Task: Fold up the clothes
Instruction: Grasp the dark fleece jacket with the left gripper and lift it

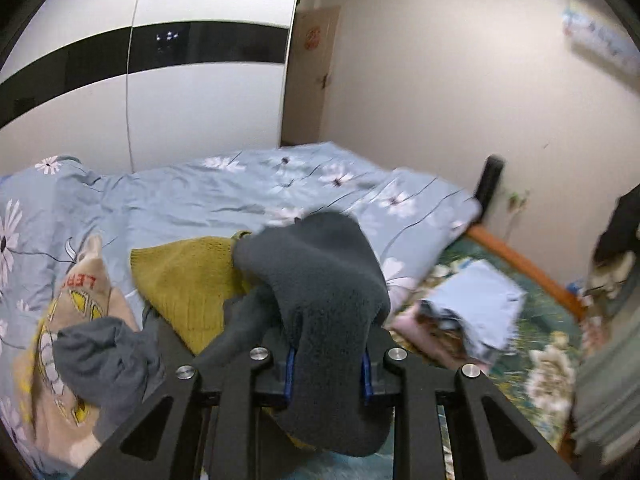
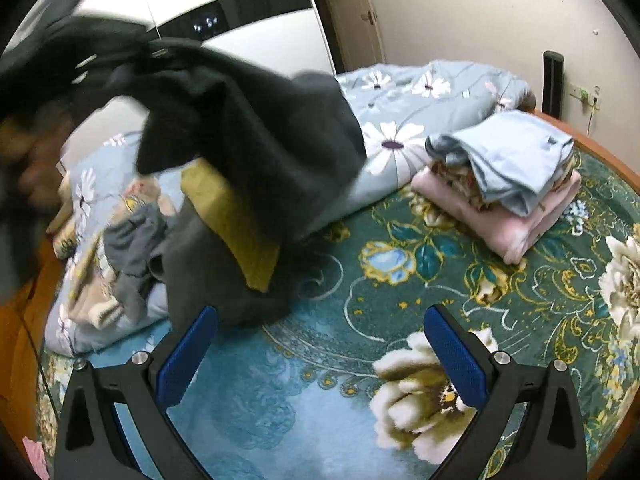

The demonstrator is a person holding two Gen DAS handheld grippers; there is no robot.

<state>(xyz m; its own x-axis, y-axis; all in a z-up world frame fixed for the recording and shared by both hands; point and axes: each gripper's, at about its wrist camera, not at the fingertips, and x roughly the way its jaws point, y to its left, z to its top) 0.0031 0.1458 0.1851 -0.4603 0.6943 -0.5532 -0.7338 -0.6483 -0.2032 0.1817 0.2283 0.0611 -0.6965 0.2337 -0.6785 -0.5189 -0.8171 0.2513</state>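
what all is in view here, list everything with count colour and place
fleece garment: 1, dark grey, lifted over the bed, clamped in the left claw
knit garment: 1, mustard yellow, on the quilt under the fleece
grey garment: 1, crumpled, left of the yellow knit
cartoon pillow: 1, beige, far left
quilt: 1, light blue with white flowers, bunched at the back
folded stack: 1, blue on pink, right side
blanket: 1, teal floral, covering the bed
wardrobe: 1, white with black band, behind
left claw: shut on the fleece
right claw: open, empty
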